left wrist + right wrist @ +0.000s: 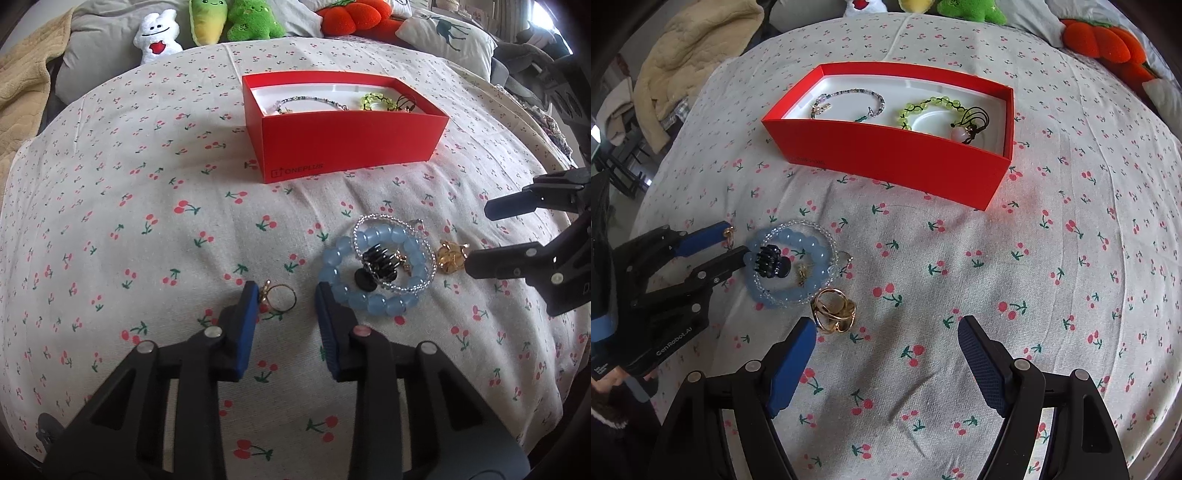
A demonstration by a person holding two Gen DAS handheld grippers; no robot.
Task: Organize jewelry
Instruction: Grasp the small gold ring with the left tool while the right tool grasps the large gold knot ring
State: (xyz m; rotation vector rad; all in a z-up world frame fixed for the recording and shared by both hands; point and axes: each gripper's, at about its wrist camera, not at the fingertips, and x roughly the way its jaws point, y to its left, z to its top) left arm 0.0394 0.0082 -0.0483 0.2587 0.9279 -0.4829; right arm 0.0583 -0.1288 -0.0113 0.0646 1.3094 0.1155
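- Between my left gripper's (284, 295) spread fingers lies the thin gold ring (280, 297), flat, touching the left pad.
- Right gripper (886, 325) is released too; the gold knot brooch (834, 311) sits just off its left finger.
- Red box (886, 162) beyond holds two bracelets.

Both wrist cams low, near bedspread (147, 184) — share red box (347, 147).

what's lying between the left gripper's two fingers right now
In the left wrist view, a thin gold ring lies on the cherry-print cloth between the open left gripper fingers, close to the left one.
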